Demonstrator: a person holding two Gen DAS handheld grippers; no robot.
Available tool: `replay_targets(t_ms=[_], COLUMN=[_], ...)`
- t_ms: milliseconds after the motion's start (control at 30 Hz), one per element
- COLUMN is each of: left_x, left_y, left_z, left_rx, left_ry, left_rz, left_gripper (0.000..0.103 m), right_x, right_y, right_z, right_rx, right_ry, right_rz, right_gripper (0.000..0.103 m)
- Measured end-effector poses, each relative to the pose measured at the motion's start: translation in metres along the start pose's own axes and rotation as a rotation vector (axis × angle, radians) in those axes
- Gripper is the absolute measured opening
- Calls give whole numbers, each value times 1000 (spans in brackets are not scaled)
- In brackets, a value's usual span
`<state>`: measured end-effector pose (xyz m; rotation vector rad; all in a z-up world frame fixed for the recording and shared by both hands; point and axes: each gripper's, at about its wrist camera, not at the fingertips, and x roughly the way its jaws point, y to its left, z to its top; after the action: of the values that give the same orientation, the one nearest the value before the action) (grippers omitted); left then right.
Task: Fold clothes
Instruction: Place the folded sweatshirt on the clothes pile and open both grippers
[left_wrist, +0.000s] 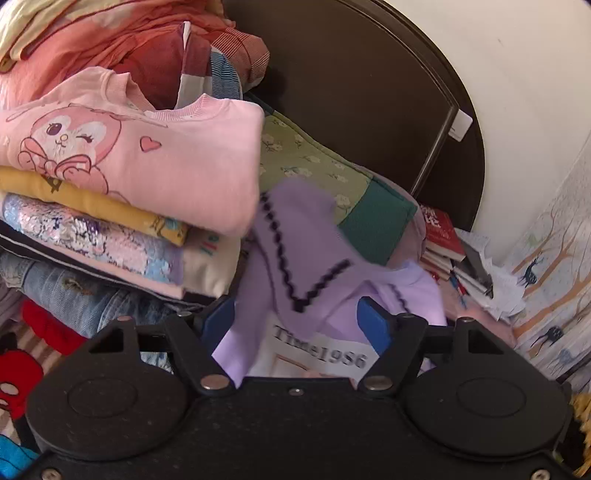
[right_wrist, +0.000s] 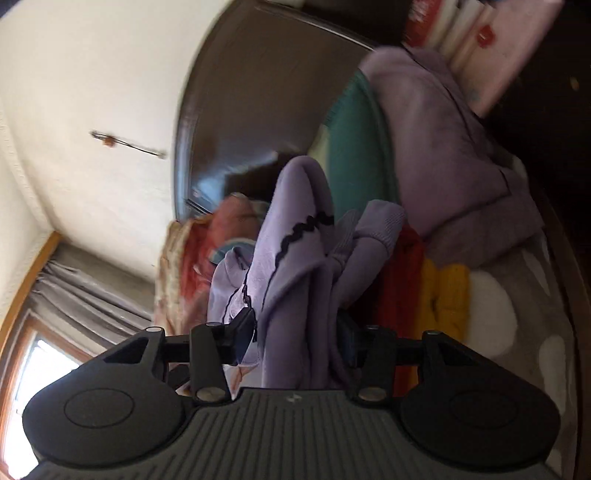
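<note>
A dark wooden headboard (left_wrist: 351, 92) backs a stack of folded clothes (left_wrist: 110, 206) topped by a pink rabbit-print sweatshirt (left_wrist: 147, 147). Beside it, the lilac zigzag-trimmed garment (left_wrist: 295, 236), printed "Time1986", lies loose between the left gripper's (left_wrist: 299, 325) parted jaws. The right gripper (right_wrist: 295, 336) pinches bunched lilac cloth.

The left gripper (left_wrist: 299, 325) fills the bottom of its frame, its two blue pads (left_wrist: 375, 325) standing well apart at lower centre, with purple cloth (left_wrist: 295, 236) lying loose between them and neither pad pressing on it. The right gripper (right_wrist: 295, 332) sits low in its own tilted, blurred frame, its dark fingers (right_wrist: 242, 332) drawn closer and clamped on a bunched fold of the same cloth.
</note>
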<state>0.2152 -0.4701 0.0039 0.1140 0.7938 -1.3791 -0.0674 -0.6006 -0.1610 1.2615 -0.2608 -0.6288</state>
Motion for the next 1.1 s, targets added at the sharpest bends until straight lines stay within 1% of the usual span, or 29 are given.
replay_targets(t_ms=[33, 100, 167, 267, 367, 400, 467, 500, 533, 567, 600, 633, 667, 700, 733, 800, 833, 900, 1000, 1100], left_x=[-8, -27, -30, -28, -22, -23, -31, -36, -40, -45, -50, -55, -61, -67, -73, -83, -87, -95, -105, -112], left_y=[-3, -10, -14, -22, -29, -30, -37, -42, -46, -51, -57, -64, -71, -78, -85, -98, -105, -118, -134, -146], left_z=[-11, -34, -45, -46, -46, -48, -55, -59, -63, -68, -72, -76, -80, -82, -84, -87, -88, -91, -96, -101], left_rx=[3, 25, 37, 59, 31, 9, -28, -46, -63, -71, -69, -66, -60, -54, -48, -24, -4, 31, 53, 67], left_ry=[-28, -91, -123, -139, -142, -141, -135, -131, -127, -128, -134, -143, -148, -156, -166, -171, -168, -170, -174, -190], left_rz=[5, 18, 30, 53, 69, 79, 115, 135, 154, 178, 200, 221, 235, 252, 272, 316, 344, 401, 444, 470], left_gripper=[73, 73, 73, 73, 73, 73, 75, 79, 80, 83, 90, 93, 97, 98, 98, 103, 103, 103, 103, 103], right_x=[3, 4, 5, -15, -42, -50, -66, -70, -74, -78, -81, -84, -86, -89, -92, -98, -101, -105, -108, -111], right_y=[-6, -3, -1, 7, 23, 29, 41, 49, 58, 67, 75, 86, 95, 103, 110, 125, 132, 143, 155, 156], right_z=[-4, -2, 2, 8, 12, 14, 19, 22, 24, 26, 27, 28, 27, 26, 25, 23, 22, 19, 15, 13], right_rx=[-11, -41, -39, -82, -158, -188, -248, -281, -315, -358, -395, -451, -494, -527, -559, -622, -654, -695, -732, -751], right_ry=[-7, -8, 6, 18, 24, 28, 36, 53, 72, 89, 103, 125, 141, 152, 161, 180, 189, 204, 249, 287], right_rz=[8, 20, 29, 15, 3, 2, -2, -7, -13, -9, -4, -8, -18, -29, -40, -62, -72, -126, -208, -261], right_gripper=[49, 49, 49, 49, 50, 54, 67, 81, 87, 87, 88, 93, 96, 101, 103, 103, 103, 103, 103, 103])
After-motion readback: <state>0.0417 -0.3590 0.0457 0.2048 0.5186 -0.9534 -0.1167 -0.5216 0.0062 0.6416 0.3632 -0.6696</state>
